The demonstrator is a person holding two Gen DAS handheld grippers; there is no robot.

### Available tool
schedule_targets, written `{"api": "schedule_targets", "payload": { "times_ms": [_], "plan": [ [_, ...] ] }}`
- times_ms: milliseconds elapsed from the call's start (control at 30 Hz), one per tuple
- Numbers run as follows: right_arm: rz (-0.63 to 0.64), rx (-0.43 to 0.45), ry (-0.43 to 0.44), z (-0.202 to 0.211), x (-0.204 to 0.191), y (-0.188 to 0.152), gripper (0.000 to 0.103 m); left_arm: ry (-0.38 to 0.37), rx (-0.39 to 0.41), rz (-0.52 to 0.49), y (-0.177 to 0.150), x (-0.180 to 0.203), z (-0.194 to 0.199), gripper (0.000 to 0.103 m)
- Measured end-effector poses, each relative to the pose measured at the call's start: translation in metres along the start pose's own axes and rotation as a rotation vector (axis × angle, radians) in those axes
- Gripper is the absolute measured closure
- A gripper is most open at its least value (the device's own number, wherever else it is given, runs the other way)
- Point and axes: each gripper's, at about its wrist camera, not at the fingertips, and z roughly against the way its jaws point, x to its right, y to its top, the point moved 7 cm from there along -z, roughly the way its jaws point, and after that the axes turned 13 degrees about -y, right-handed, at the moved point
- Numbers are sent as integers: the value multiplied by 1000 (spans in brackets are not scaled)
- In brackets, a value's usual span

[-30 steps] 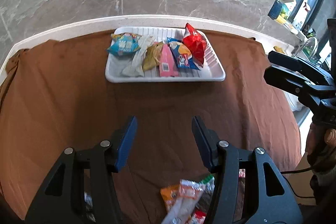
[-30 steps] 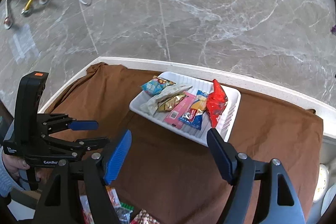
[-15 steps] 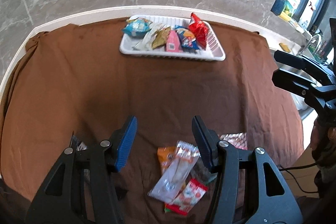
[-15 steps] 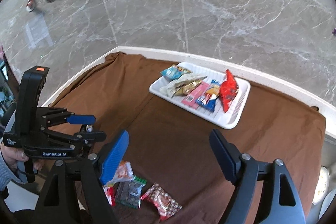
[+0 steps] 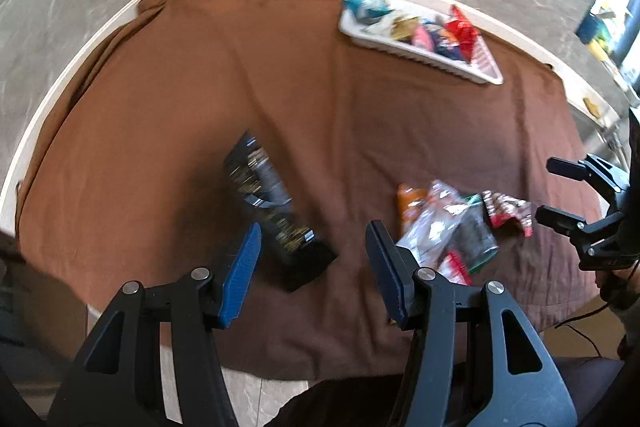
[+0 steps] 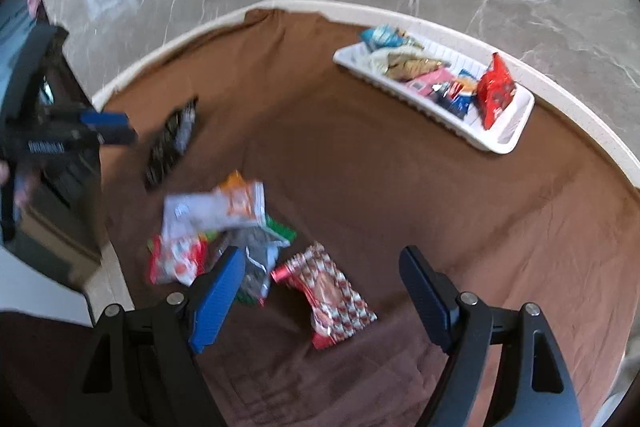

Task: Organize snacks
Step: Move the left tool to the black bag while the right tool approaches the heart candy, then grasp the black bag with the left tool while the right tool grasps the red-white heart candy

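My left gripper [image 5: 314,231] hovers open over the brown cloth, and a black snack packet [image 5: 272,203] lies flat just ahead of its left finger. To its right lies a heap of loose packets [image 5: 444,223] and a red-and-white packet [image 5: 506,213]. My right gripper [image 6: 322,255] is open wide above that red-and-white packet [image 6: 328,291], which is untouched. The heap [image 6: 216,227] lies by its left finger, and the black packet [image 6: 172,143] is farther left. A white tray [image 5: 400,47] [image 6: 400,95] holding several snacks stands at the far right.
The round table's brown cloth [image 5: 360,131] has a wide bare middle between the loose packets and the tray. A pale table rim [image 6: 580,115] borders grey marble floor. The left gripper [image 6: 108,127] shows at the right wrist view's left edge, and the right gripper [image 5: 576,195] at the other view's right edge.
Both grippers have drawn back from the tray toward the near edge and dipped lower. The loose packets and black packet came into view. The right jaws stand slightly wider.
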Motion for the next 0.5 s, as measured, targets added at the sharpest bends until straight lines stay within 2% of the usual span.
{"api": "schedule_targets", "payload": {
  "times_ms": [200,400,500],
  "plan": [
    [81,-54,-7,-21,-4,-10,21,22,-7,66,-18,-34,4,50],
    [157,-93,-17,-36,-12,-14,21,24,-23,95,-13,-49,-8,50],
    [177,-110,-15,-41,-15,-18,27,16,-38,108,-9,-54,-17,50]
  ]
}}
